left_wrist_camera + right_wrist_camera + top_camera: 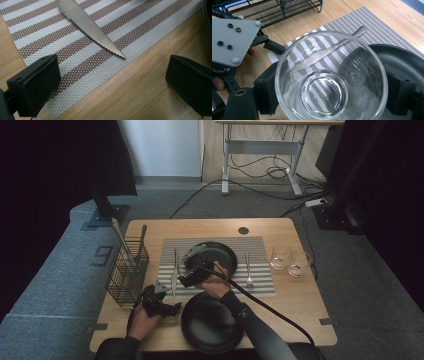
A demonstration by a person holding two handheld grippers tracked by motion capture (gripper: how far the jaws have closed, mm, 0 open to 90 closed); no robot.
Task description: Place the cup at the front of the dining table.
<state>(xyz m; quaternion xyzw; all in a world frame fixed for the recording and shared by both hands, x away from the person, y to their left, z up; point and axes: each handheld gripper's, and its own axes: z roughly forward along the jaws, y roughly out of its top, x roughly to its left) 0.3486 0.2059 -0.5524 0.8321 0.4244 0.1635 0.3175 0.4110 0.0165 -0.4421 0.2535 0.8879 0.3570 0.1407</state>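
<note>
Left gripper view: knife (92,27) tip toward mat's (150,22) corner.

Placemat (260,245) lies mid-worktop (300,300), carrying a plate (222,251) between knife (174,270) at left and fork (248,267) at right. Wire basket (127,272) stands left of the mat, two glasses (289,261) right, second plate (210,325) in front.

Clear glass (329,82) in right gripper (329,95)

Brown-and-white striped placemat (105,30) on pale wood table (140,95) — black plates (209,322), clear glass (329,77).
</note>
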